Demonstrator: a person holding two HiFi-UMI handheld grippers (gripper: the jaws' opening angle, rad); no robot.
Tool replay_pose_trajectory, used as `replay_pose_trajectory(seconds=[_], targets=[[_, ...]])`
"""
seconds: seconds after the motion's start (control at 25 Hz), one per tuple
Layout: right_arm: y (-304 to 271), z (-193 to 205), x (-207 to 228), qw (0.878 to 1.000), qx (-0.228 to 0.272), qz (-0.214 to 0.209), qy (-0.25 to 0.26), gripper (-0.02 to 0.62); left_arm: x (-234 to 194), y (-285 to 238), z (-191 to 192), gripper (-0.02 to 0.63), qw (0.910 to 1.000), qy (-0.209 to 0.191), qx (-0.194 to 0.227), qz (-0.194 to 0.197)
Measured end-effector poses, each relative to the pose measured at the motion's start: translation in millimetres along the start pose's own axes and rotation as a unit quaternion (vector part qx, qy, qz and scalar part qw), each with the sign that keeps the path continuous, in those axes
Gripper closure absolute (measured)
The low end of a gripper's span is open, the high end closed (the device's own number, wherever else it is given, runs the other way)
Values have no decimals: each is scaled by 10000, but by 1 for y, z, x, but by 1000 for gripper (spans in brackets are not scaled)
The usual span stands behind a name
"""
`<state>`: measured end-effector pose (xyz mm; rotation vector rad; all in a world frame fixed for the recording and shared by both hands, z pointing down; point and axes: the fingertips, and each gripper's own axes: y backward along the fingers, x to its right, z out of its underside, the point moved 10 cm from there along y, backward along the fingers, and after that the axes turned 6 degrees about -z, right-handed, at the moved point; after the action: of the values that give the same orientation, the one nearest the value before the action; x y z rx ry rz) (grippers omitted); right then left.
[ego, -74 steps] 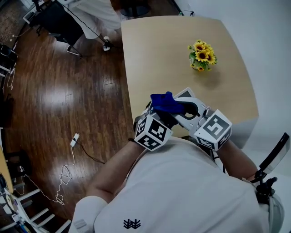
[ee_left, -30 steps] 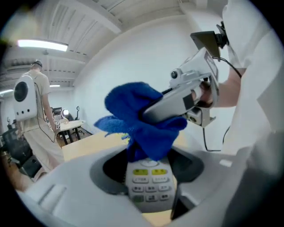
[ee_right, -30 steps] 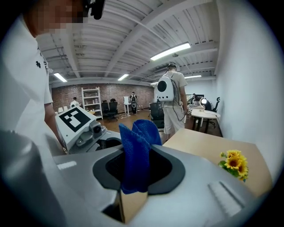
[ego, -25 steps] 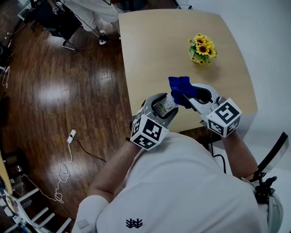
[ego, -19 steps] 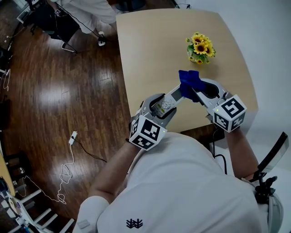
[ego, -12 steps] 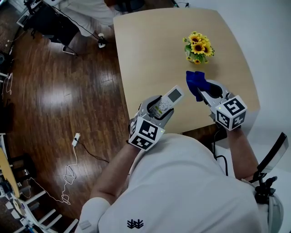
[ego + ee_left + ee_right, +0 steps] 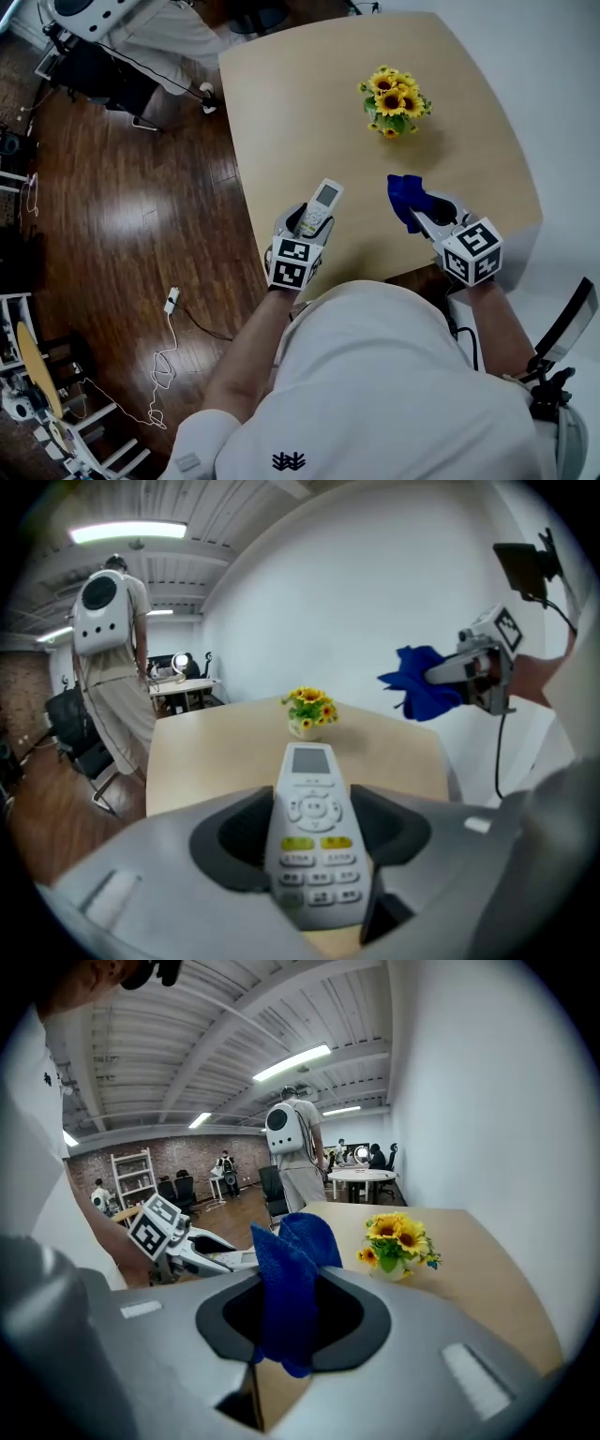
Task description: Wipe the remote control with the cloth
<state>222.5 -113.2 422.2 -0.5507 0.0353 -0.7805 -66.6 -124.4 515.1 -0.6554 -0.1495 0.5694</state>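
Left gripper (image 7: 314, 836): jaws drawn in on the remote control (image 7: 312, 822), dark pads pressed against its two long edges at the lower, button-covered half. Buttons face up, and the screen end juts forward past the jaws. In the head view it sits over the near-left part of the table (image 7: 309, 103); whether it touches the top cannot be told. Right gripper (image 7: 291, 1321): jaws nearly together, pinching the blue cloth (image 7: 286, 1279). The cloth is bunched, with one fold standing up above the jaws and a short tail hanging below them. This gripper is over the near-right part of the table, well apart from the remote; cloth and remote do not touch. A small pot of sunflowers (image 7: 392, 101) stands farther back on the table, beyond both grippers.
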Motion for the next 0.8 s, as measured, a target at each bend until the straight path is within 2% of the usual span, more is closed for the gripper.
replay_pose_trajectory(seconds=[0.24, 0.36, 0.6, 0.8], targets=[[20, 18, 31, 9998, -160, -49, -97, 511, -25, -56, 22, 330, 9955, 145, -610, -710], [33, 23, 41, 9997, -247, -31, -85, 511, -37, -69, 37, 330, 9921, 272, -789, -931], [46, 34, 61, 9991, -418, -85, -42, 511, -52, -87, 55, 330, 9899, 540, -798, -1044], [54, 36, 72, 9982, -563, -212, -42, 511, -42, -97, 59, 330, 9882, 746, -883, -1007]])
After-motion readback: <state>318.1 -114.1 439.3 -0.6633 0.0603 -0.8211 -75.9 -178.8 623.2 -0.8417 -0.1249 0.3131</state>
